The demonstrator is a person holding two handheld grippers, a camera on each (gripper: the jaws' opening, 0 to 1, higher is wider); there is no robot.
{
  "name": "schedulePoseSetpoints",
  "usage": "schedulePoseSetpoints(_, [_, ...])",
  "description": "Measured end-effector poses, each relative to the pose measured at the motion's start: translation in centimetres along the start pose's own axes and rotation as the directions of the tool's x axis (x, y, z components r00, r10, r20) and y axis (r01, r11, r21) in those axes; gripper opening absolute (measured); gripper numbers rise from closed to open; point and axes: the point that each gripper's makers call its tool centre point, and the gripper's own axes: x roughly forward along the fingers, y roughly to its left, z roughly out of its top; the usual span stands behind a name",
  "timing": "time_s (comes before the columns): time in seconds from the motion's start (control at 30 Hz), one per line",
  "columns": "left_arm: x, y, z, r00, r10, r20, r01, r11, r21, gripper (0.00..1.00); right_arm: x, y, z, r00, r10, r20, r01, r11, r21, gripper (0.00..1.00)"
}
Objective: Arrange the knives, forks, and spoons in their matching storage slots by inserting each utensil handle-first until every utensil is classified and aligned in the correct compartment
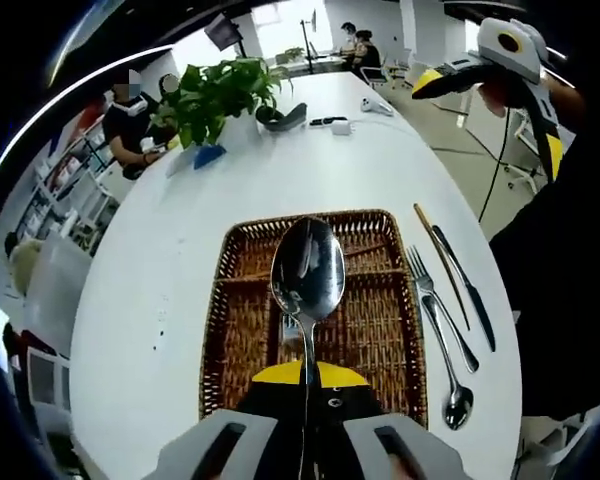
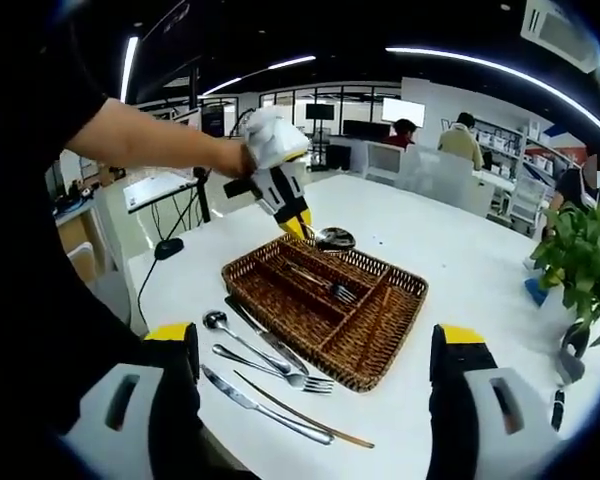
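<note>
Left gripper view: the left tool (image 1: 305,425), jaws closed on the handle of a spoon (image 1: 308,270), holds it at frame centre, bowl toward the top, long axis running up the frame over the wicker tray (image 1: 242,345). Loose cutlery (image 1: 450,310) lies on the tabletop (image 1: 160,290) at right.

Right gripper view: the right tool (image 2: 315,400) stands wide open and empty at the bottom, with the tray above centre and the spoon-bearing left tool nearer it at the tray's far edge, so the handle likely needs turning down toward a slot.
</note>
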Motion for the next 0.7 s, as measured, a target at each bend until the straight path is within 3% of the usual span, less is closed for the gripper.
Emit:
schedulePoseSetpoints(0.3, [0.3, 3.6, 0.6, 1.0, 0.006, -0.02, -0.006, 1.0, 0.012, 0.0, -0.5, -1.0, -0.2, 1.0, -0.015, -0.009, 0.016, 1.0, 0.015, 0.98])
schedulePoseSetpoints(0.5, [0.8, 5.0, 0.7, 0.999, 0.011, -0.038, -0.01, 1.0, 0.027, 0.0, -0.8, -2.0, -0.6, 0.999, -0.037, -0.01, 0.037, 0.999, 0.032, 0.98])
schedulePoseSetpoints(0.7, [1.3, 6.9, 0.3, 0.999, 0.012, -0.046, -0.012, 1.0, -0.016, 0.0, -1.0, -2.8, -1.1, 0.998, -0.053, -0.021, 0.053, 0.998, 0.043, 0.97])
